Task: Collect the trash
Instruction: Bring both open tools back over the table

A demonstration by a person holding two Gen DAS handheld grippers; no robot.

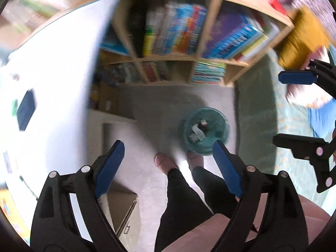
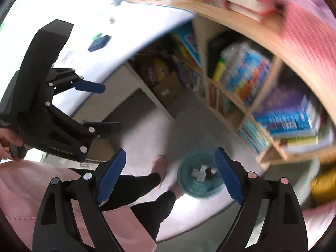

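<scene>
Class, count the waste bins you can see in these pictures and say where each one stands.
1: a teal bin on the floor by the person's feet, in front of the bookshelf, with scraps inside. Others may be hidden.

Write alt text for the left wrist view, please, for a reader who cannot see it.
The open, empty left gripper points down at a teal wastebasket holding scraps of trash on the floor, beside the person's slippered feet. The right gripper, also open, shows at right; a bookshelf stands behind.
</scene>
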